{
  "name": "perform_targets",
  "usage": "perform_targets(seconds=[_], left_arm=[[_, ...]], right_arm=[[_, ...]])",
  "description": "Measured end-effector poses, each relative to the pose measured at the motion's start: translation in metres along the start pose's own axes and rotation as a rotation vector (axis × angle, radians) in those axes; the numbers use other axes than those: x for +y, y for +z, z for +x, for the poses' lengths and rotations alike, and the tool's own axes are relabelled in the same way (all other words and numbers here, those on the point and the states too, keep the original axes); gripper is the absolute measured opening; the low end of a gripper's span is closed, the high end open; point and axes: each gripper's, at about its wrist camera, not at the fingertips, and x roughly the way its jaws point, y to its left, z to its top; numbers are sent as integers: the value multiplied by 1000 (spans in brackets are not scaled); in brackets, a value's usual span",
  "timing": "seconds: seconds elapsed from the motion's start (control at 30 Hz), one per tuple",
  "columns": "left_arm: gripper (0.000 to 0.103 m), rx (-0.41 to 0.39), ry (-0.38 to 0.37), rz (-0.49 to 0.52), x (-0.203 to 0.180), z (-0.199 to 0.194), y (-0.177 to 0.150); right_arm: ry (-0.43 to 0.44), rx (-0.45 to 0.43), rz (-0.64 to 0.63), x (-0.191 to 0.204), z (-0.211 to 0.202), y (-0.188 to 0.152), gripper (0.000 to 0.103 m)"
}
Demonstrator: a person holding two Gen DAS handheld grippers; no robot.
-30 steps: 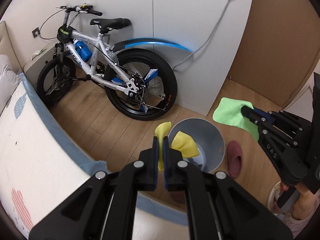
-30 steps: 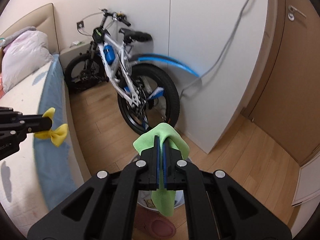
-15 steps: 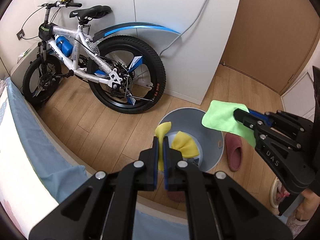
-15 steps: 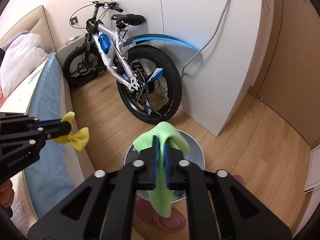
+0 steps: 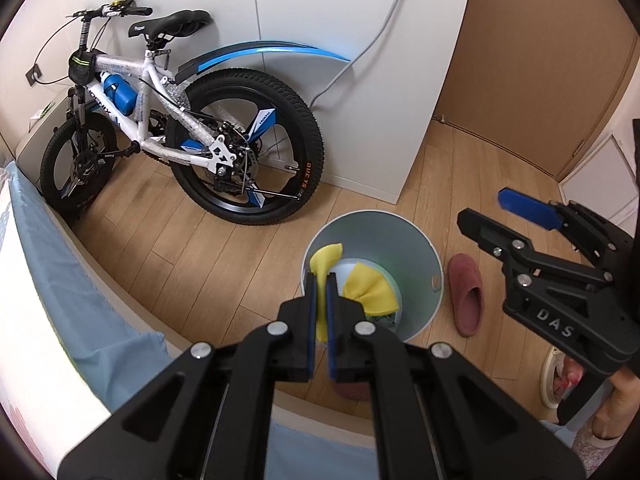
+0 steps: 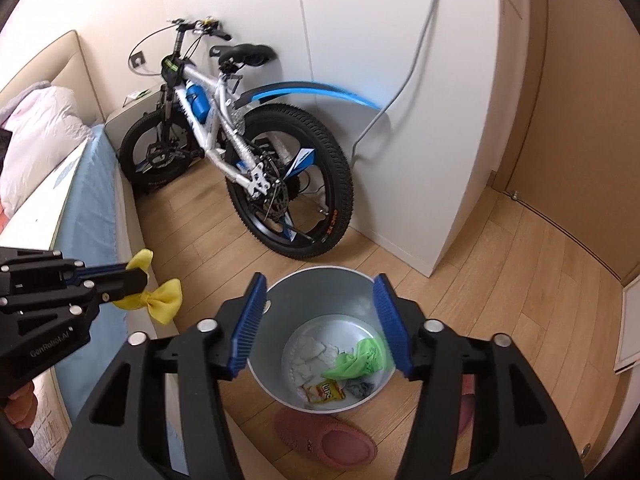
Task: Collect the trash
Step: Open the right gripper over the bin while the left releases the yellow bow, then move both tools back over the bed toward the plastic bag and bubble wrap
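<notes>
A grey metal bin (image 6: 320,284) stands on the wood floor, also seen in the left wrist view (image 5: 416,248). Inside it lie a green cloth (image 6: 356,362), white crumpled paper (image 6: 310,354), a yellow snack wrapper (image 6: 324,393) and a grey scrap. My right gripper (image 6: 320,320) hangs over the bin, its jaws opening with nothing between them; it shows at the right in the left wrist view (image 5: 486,210). My left gripper (image 5: 321,280) is shut on a yellow bow-shaped cloth (image 5: 370,288), held above the bin's near rim; from the right wrist the bow (image 6: 162,300) sits at the left.
A white and blue bicycle (image 5: 172,128) leans against white wardrobe doors behind the bin. A bed with a blue sheet (image 6: 92,216) runs along the left. Pink slippers (image 6: 324,440) (image 5: 466,292) lie beside the bin. A brown door (image 5: 540,60) is at the right.
The right gripper opened and the green cloth dropped from it into the bin. Both grippers sank toward the bin, the left still holding the yellow bow.
</notes>
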Motion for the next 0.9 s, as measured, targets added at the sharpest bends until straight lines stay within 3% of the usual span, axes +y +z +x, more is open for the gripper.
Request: perform_targets(seconds=[0.2, 0.4, 0.5, 0.6, 0.63, 0.9], left_arm=[[5, 13, -13, 46, -15, 14, 9], [5, 12, -38, 108, -38, 30, 20], [13, 17, -49, 105, -48, 40, 27], [45, 34, -64, 83, -50, 48, 30], [50, 28, -57, 87, -51, 47, 29], [51, 25, -30, 76, -47, 34, 26]], right_arm=[[-105, -33, 58, -24, -9, 0, 62], [-121, -31, 150, -59, -12, -3, 63], [-119, -33, 176, -67, -13, -4, 63], [-110, -34, 175, -68, -12, -4, 63], [-106, -33, 172, -67, -12, -4, 63], [-90, -32, 151, -59, -13, -3, 63]])
